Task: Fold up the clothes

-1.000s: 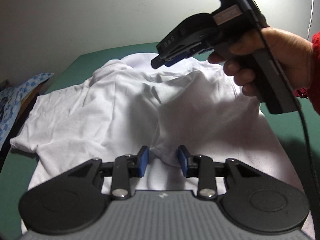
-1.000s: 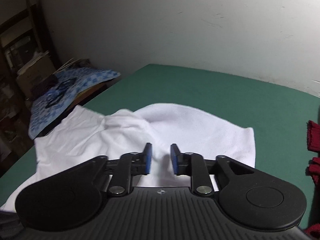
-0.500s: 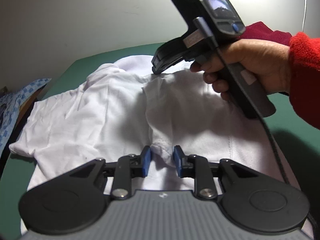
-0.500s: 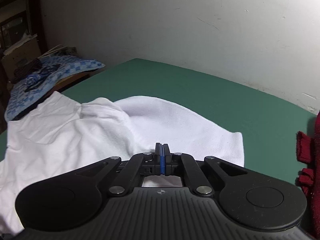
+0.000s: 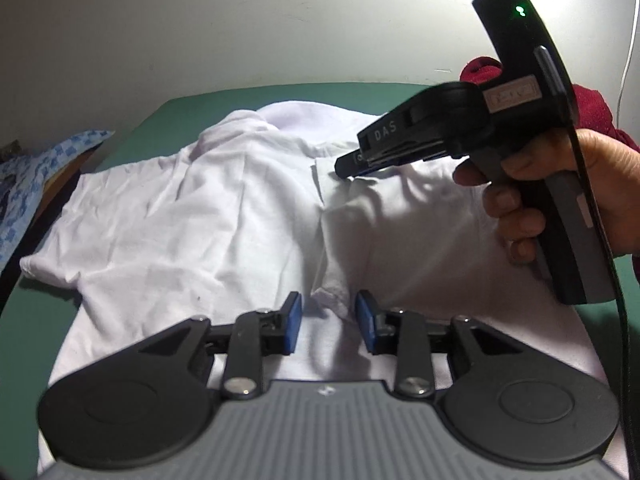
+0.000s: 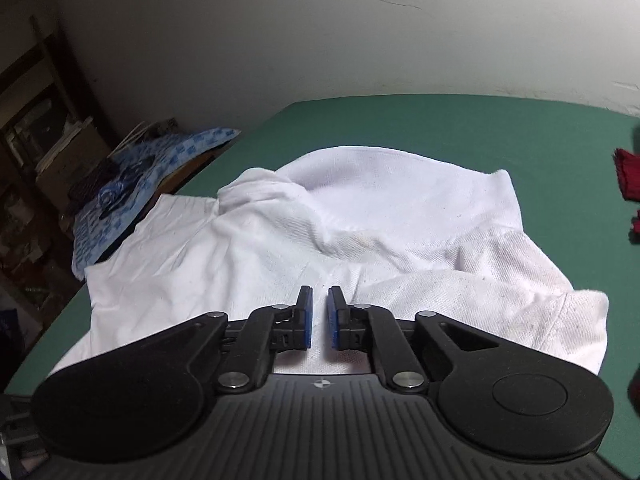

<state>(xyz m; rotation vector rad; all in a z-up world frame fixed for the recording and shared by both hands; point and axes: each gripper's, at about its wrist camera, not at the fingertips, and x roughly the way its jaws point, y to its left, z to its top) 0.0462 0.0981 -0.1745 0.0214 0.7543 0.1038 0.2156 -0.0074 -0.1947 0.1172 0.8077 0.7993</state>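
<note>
White shirt [image 5: 200,220] lies rumpled on the green table [image 6: 400,124], filling mid-frame. Left gripper [image 5: 329,322], lower centre: jaws opening, with a raised shirt fold between the pads, seemingly unpinched. Right gripper [image 6: 319,318], lower centre: pads narrowly parted over the cloth, grasping nothing.

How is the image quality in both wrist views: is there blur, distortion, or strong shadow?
Left wrist view: fisheye bends the green table edge; the black handheld right gripper casts a grey shadow on the white cotton shirt; wall glare top right. Right wrist view: sharp, evenly lit shirt, dark vignetted corners, dim cluttered shelf at left.
</note>
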